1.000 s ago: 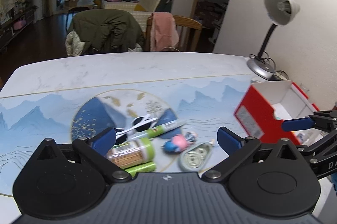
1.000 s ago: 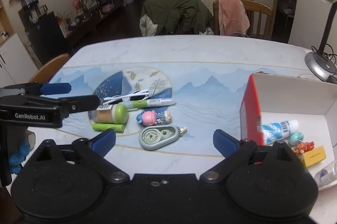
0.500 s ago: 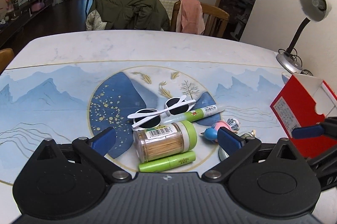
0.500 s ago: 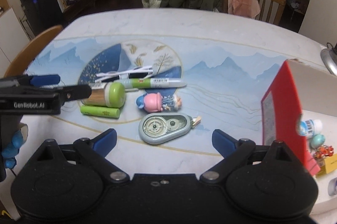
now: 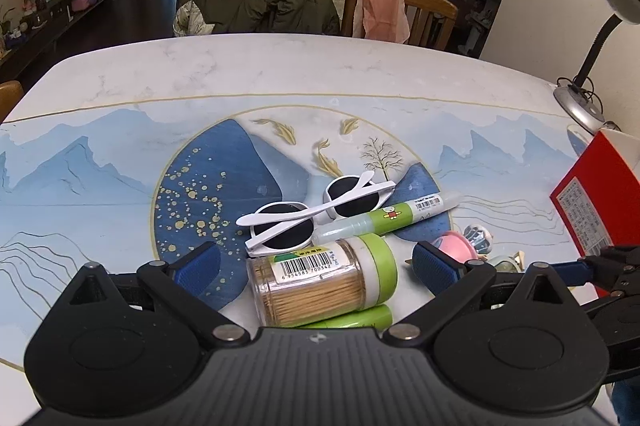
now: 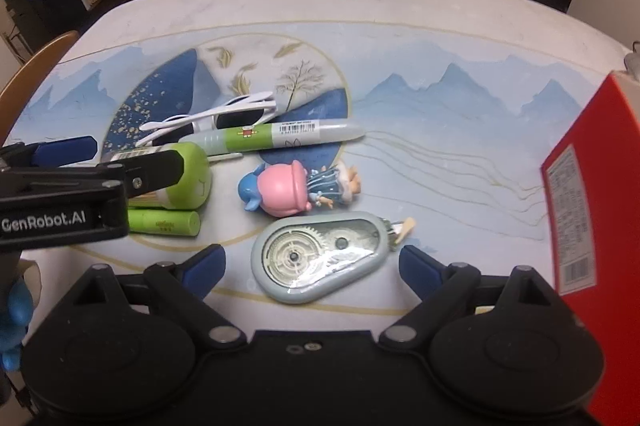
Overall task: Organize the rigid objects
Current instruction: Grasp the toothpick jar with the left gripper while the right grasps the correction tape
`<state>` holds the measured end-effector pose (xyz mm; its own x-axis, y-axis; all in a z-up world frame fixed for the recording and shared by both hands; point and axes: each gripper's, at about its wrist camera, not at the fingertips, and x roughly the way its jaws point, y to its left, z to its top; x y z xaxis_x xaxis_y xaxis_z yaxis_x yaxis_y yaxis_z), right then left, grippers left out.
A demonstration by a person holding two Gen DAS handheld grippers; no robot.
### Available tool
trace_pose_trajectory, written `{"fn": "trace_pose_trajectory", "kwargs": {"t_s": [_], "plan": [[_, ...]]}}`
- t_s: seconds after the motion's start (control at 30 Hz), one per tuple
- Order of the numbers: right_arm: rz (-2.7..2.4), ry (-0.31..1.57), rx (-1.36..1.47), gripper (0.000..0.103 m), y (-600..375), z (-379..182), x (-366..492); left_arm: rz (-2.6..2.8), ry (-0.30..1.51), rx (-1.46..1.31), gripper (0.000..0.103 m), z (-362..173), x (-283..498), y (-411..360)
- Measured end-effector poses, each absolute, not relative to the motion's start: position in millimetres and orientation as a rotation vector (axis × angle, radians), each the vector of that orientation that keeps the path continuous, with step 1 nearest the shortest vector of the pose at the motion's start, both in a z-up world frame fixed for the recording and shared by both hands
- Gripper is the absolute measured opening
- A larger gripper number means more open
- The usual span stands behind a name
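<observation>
Rigid objects lie in a loose cluster on the painted surface [image 5: 280, 73] in front of you. White sunglasses [image 5: 316, 209] rest farthest from you, folded, touching a green and grey glue pen [image 5: 384, 218] just beside them. A clear toothpick jar [image 5: 320, 278] with a green cap lies on its side between the blue pads of your left tool [image 5: 316, 262], which is spread wide and not pressing on it. A green lip-balm tube [image 6: 164, 222] lies just behind the jar, toward you.

In the right wrist view, a pink-hatted figurine [image 6: 296, 189] lies on its side beside the jar. Next to it, nearer you, a grey correction tape dispenser [image 6: 324, 258] sits between the pads of your right tool [image 6: 312, 262]. Its jaws are closing but stand clear of the dispenser on both sides.

A red box [image 6: 592, 209] stands at the right edge, apart from the cluster. A desk lamp [image 5: 600, 25] stands behind it.
</observation>
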<state>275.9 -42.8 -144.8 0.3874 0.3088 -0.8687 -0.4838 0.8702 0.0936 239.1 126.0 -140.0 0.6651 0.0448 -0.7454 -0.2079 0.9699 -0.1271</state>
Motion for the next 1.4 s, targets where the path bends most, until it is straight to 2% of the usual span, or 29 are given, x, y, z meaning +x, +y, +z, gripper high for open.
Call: {"fn": "trace_pose_trajectory", "kwargs": {"t_s": [0.23, 0.53, 0.63, 0.77, 0.83, 1.4], "plan": [[0.392, 1.102, -0.064, 0.094, -47, -153, 287, 0.187, 0.844, -0.219, 0.103, -148, 250, 125], [0.359, 1.074, -0.177, 0.094, -33, -159, 285, 0.2, 0.852, -0.22, 0.102, -155, 255, 127], [0.371, 1.052, -0.217, 0.088, -35, -159, 280, 0.194, 0.849, -0.211, 0.102, -155, 254, 127], [0.388, 1.04, -0.223, 0.079, -43, -156, 279, 0.17, 0.844, -0.213, 0.094, -155, 251, 125], [0.396, 1.037, -0.225, 0.079, -47, -156, 277, 0.158, 0.841, -0.216, 0.088, -154, 250, 124], [0.453, 0.997, -0.134, 0.078, -87, -137, 245, 0.163, 0.848, -0.256, 0.088, -145, 217, 122]]}}
